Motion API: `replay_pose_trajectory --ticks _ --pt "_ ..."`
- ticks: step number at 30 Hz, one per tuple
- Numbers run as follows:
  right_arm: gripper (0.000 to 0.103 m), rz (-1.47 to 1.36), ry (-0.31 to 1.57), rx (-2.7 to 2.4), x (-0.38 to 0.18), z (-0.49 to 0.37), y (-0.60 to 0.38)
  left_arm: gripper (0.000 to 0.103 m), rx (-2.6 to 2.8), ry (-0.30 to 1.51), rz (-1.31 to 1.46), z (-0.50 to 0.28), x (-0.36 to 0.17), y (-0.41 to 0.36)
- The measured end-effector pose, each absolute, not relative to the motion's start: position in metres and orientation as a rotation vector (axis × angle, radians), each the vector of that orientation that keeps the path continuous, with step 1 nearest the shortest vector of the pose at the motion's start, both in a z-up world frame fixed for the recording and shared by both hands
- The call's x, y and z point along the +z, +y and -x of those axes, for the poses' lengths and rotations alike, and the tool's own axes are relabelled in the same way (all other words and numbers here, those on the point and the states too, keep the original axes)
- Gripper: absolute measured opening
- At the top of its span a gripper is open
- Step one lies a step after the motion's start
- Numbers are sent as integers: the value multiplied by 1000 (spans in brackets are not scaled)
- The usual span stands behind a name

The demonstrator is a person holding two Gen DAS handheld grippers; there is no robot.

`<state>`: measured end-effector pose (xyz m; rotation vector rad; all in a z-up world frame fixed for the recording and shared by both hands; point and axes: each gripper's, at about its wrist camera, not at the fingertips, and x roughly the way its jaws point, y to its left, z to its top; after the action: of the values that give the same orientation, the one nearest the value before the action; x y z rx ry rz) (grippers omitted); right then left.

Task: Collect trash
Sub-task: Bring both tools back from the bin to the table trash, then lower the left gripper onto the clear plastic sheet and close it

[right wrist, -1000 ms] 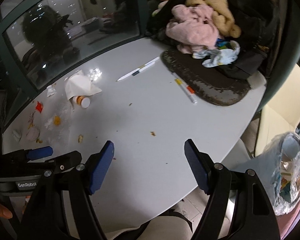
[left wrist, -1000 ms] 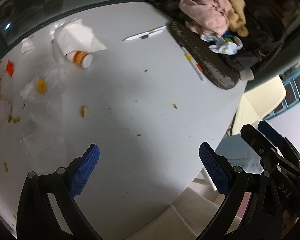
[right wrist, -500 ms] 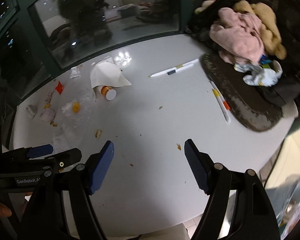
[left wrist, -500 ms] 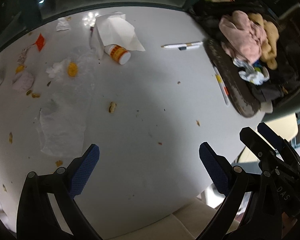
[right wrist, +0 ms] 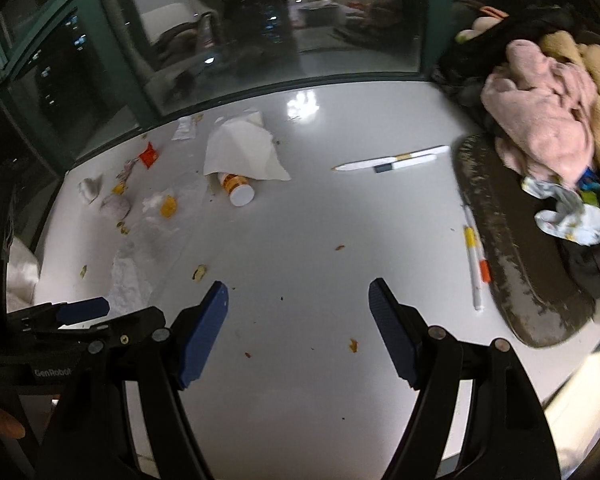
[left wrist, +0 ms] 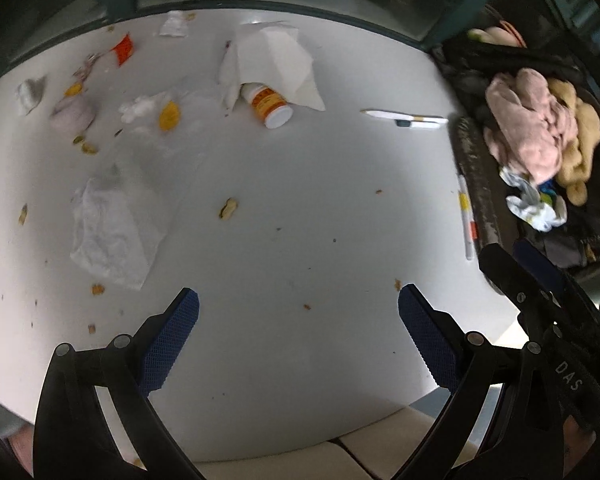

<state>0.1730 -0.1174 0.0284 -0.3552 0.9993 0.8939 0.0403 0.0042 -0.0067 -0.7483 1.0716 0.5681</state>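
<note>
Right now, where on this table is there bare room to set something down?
The widest free patch is mid-table, between the pill bottle, the two pens and the markers; only crumbs lie there. The side with the tissue and wrappers is crowded, and clothes fill the opposite end.

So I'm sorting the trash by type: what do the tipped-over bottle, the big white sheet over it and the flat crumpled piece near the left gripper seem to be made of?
The bottle looks like glossy white plastic with an orange label. The white sheet looks like matte paper, a napkin perhaps, holding stiff creases. The crumpled piece looks like soft wrinkled tissue, though thin plastic film can't be ruled out.
</note>
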Motion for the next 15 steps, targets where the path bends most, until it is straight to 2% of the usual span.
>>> replay_pose_trajectory --ticks 15 --pt "70 376 1017 1019 21 -159 -79 97 680 1053 784 -4 -7 32"
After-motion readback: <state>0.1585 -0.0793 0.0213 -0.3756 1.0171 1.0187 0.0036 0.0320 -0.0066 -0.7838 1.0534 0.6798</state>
